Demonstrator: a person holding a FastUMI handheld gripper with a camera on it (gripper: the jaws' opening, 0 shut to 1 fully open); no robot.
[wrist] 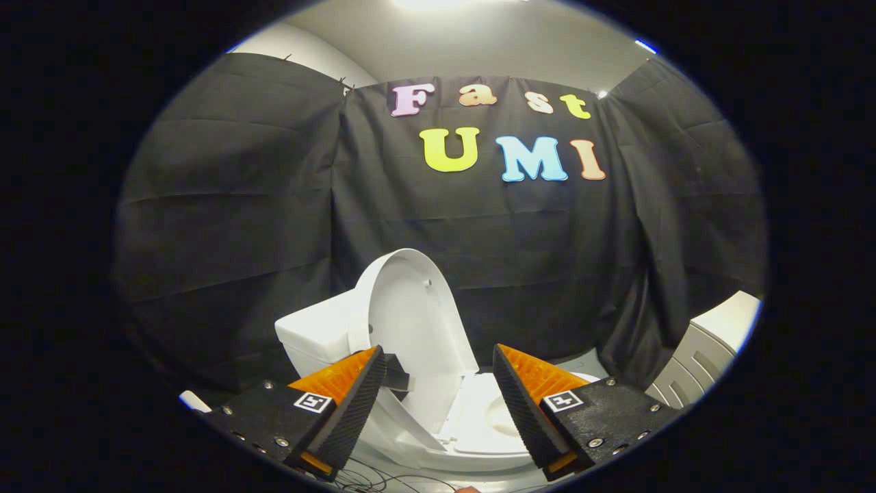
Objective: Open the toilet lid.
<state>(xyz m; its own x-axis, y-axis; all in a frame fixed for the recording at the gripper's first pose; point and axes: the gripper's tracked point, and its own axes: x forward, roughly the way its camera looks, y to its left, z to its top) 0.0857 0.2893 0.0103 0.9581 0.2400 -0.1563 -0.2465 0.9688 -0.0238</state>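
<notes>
Your gripper (434, 394) has its jaws wide, holding nothing. The lid (410, 315) stands up just ahead, nearer your left jaw, leaning on the tank (315, 335). It looks fully open, maybe.

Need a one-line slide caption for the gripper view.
Open claw facing a white toilet, its lid already raised upright just beyond the fingers, seat down.

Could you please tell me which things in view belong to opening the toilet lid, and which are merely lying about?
Job: toilet lid, raised upright; toilet seat; tank; open tool, holding nothing.
Lying about: grey cabinet; cables on the floor.
</notes>
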